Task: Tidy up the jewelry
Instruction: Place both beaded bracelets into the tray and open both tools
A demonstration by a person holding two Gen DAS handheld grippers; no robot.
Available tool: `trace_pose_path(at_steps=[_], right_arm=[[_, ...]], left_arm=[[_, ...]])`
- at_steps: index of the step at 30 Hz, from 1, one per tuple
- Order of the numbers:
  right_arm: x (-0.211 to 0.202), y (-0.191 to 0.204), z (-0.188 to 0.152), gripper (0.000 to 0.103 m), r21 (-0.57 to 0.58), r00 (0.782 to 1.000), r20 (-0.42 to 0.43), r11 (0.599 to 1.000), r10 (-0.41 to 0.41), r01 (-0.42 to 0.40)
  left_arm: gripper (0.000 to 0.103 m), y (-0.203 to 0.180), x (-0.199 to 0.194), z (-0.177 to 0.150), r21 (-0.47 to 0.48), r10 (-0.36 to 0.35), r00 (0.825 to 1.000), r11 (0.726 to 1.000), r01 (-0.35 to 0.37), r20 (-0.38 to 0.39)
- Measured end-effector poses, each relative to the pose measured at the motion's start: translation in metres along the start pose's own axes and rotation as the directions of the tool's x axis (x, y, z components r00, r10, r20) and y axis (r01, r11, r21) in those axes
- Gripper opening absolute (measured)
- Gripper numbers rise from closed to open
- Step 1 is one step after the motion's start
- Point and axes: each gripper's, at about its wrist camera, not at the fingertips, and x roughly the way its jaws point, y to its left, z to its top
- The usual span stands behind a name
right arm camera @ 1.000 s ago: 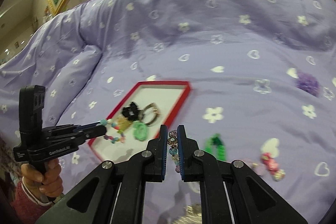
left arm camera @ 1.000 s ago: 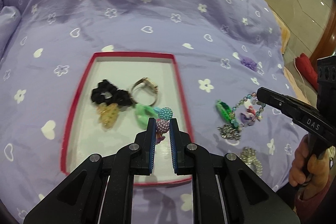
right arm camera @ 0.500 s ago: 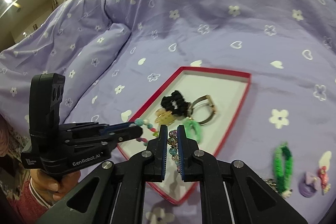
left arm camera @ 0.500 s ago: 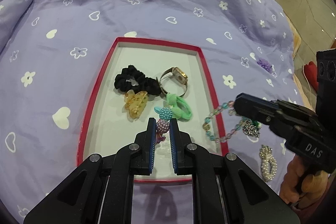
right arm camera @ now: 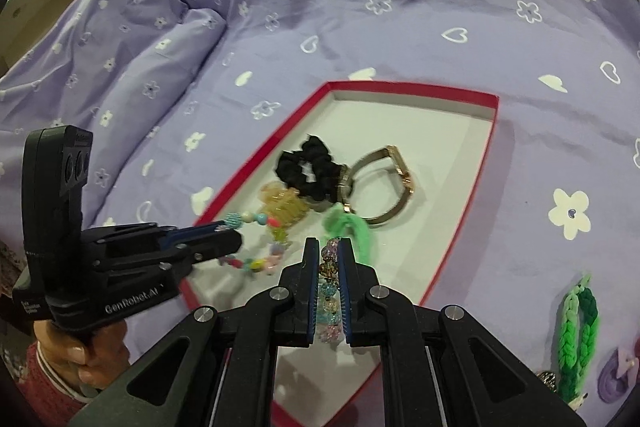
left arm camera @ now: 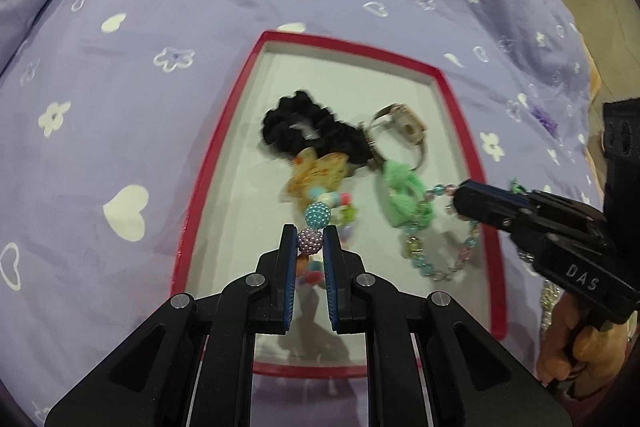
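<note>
A red-rimmed white tray [left arm camera: 442, 78] [right arm camera: 493, 115] lies on the purple bedspread. In it are a black scrunchie [left arm camera: 308, 131] [right arm camera: 310, 165], a gold watch [left arm camera: 404, 125] [right arm camera: 394, 183], an amber hair claw [left arm camera: 316, 171] [right arm camera: 284, 205] and a green hair tie [left arm camera: 404, 195] [right arm camera: 352, 229]. My left gripper [left arm camera: 311, 233] [right arm camera: 236, 239] is shut on a colourful chunky bead bracelet [left arm camera: 318, 215] [right arm camera: 256, 263] over the tray's near part. My right gripper [right arm camera: 330, 247] [left arm camera: 460, 197] is shut on a pastel glass bead bracelet [left arm camera: 440, 247] [right arm camera: 330, 267] over the tray's right side.
On the bedspread right of the tray lie a green braided band [right arm camera: 576, 331], a purple flower piece [right arm camera: 616, 375] and a rhinestone piece [left arm camera: 550, 297]. A small purple item [left arm camera: 544, 117] lies farther back. A folded ridge of bedding [right arm camera: 172, 43] rises at the left.
Both grippers have moved forward and lower over the tray, each still holding its bracelet. The right gripper's bracelet now hangs inside the tray's right edge.
</note>
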Motion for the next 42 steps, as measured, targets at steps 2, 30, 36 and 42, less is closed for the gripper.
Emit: trace_pose_path(at_steps=[2, 30, 36, 42], right_arm=[[0.003, -0.003, 0.0, 0.009, -0.001, 1.0, -0.007, 1.0, -0.01, 0.01], [0.0, -0.006, 0.0, 0.028, -0.008, 1.0, -0.012, 1.0, -0.028, 0.028], [-0.029, -0.008, -0.001, 0.032, 0.01, 0.999, 0.041, 1.0, -0.024, 0.024], [-0.069, -0.03, -0.016, 0.038, 0.05, 0.994, 0.093, 0.997, -0.055, 0.051]], left_arm=[[0.011, 0.004, 0.006, -0.001, -0.009, 0.018, 1.0, 1.0, -0.018, -0.013], [0.026, -0.001, 0.005, -0.004, 0.011, 0.081, 0.997, 0.997, -0.081, -0.02], [0.026, -0.01, -0.008, -0.005, 0.014, 0.069, 0.998, 0.998, -0.069, -0.002], [0.031, -0.03, -0.028, -0.007, 0.028, 0.029, 0.999, 0.999, -0.03, 0.031]])
